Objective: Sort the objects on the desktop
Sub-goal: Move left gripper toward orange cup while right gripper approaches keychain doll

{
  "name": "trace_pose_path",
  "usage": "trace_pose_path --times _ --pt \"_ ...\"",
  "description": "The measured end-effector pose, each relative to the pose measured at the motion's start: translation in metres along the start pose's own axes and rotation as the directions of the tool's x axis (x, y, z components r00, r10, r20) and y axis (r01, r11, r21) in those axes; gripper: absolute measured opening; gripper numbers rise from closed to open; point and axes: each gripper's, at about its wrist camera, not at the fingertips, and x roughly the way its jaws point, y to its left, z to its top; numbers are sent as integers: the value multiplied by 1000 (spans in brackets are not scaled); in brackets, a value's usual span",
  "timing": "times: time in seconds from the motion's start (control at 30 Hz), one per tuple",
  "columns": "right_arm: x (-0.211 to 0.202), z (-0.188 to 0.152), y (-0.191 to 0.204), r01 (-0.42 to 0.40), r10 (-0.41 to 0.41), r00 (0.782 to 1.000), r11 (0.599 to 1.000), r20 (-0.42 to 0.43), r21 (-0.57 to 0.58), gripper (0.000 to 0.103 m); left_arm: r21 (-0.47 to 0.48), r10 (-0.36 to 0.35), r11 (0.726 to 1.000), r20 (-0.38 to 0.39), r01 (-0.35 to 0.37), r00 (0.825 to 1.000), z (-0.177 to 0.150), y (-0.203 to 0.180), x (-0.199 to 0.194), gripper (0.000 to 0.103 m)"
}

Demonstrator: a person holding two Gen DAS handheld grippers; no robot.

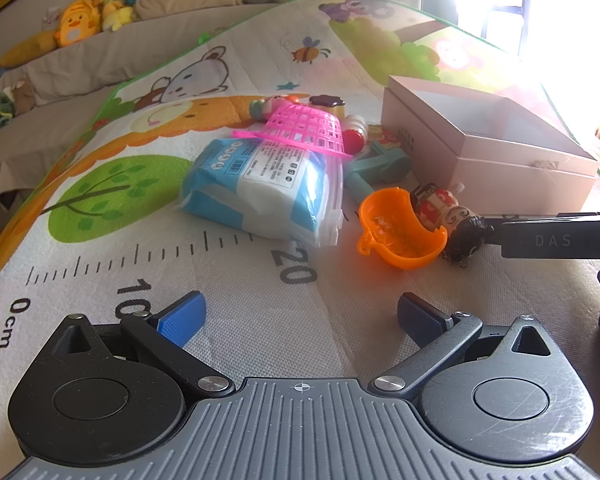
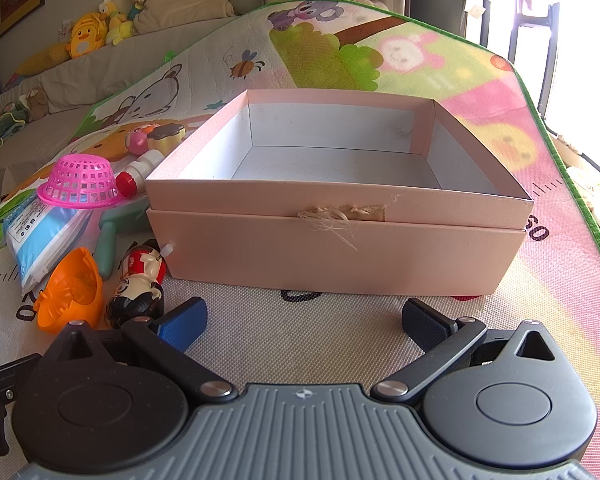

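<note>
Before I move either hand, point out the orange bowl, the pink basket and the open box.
orange bowl (image 1: 404,232): left wrist view, on its ribbed inside.
pink basket (image 2: 80,184): right wrist view, on its mesh side wall.
open box (image 2: 340,252): right wrist view, on its near outer wall.

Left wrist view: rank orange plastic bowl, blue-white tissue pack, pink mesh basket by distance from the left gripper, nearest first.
1. Orange plastic bowl, ahead on the right.
2. Blue-and-white tissue pack, ahead, slightly left.
3. Pink plastic mesh basket, upside down on the pack's far end.
Left gripper jaws open, empty.
</note>
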Motion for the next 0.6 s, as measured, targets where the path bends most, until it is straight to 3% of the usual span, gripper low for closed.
trace_pose_path --times 0.43,0.6 --pt "3 0 0 -9 9 1000 1000 -4 3 103 1 0 1000 -1 0 1000 0 0 0 103" --pt "-11 -3 -3 -30 28 997 999 -75 -21 103 2 -4 1000 -6 4 1000 0 1 4 103"
